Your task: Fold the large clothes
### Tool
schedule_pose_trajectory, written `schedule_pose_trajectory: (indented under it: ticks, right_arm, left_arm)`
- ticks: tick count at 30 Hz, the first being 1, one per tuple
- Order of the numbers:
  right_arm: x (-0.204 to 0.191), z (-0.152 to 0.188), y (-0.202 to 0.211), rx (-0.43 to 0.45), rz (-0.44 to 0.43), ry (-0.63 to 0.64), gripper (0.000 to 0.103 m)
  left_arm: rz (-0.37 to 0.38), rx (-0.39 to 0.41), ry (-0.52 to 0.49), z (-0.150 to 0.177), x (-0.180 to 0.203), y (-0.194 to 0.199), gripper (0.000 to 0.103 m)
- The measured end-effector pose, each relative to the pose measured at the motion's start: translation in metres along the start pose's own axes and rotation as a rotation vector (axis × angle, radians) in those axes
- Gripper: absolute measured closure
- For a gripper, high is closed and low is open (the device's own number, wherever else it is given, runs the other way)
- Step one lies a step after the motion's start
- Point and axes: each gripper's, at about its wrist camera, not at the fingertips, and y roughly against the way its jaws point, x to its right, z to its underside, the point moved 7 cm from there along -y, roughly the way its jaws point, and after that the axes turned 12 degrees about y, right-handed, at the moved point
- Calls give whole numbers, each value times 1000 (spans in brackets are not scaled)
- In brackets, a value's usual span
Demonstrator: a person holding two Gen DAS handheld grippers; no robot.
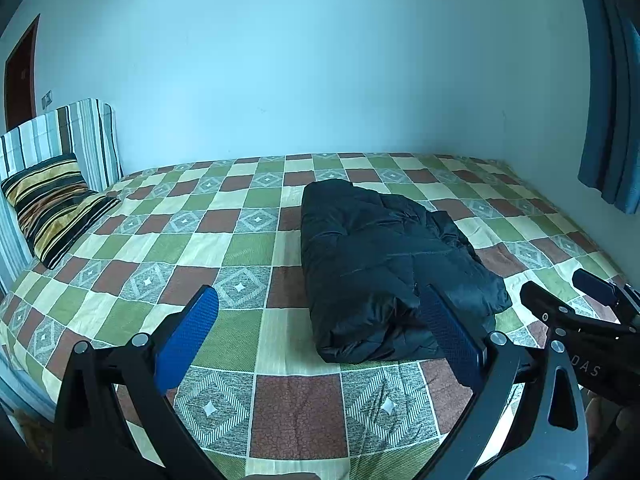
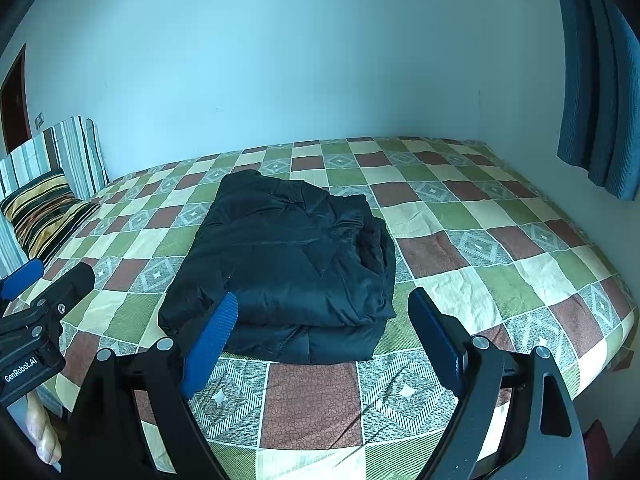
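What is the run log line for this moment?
jacket: folded, on bed | left gripper: open, empty | right gripper: open, empty

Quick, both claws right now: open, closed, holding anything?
Left claw: open, empty, short of the folded black jacket.
Right claw: open, empty.

Black puffy jacket (image 2: pixel 288 264) at centre, plain, slight sheen. Bedspread (image 2: pixel 480 216) under it: checks of green, cream, rust-brown, plus grey squares with white diamond motifs. Pillow (image 1: pixel 52 208) at 9 o'clock: black, yellow and orange stripes. Headboard cover (image 1: pixel 80 132) behind it: grey, white and brown stripes. Curtain (image 2: pixel 600 80) at 2 o'clock: solid blue. Wall (image 1: pixel 300 60) pale blue-white. Both grippers have blue pads (image 1: pixel 188 340) on black frames.
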Motion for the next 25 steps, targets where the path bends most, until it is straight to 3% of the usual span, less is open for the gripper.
schedule_pose_trajectory:
  ticks: [19,25]
  right_arm:
    - [2,6,-8,-13,-4,-2,17]
    - [17,5,-15,-19,17,-19,17]
  left_arm:
    - [15,13,-25,9,10,-7,2]
    - [-21,-58,21,9,-12,-34,2]
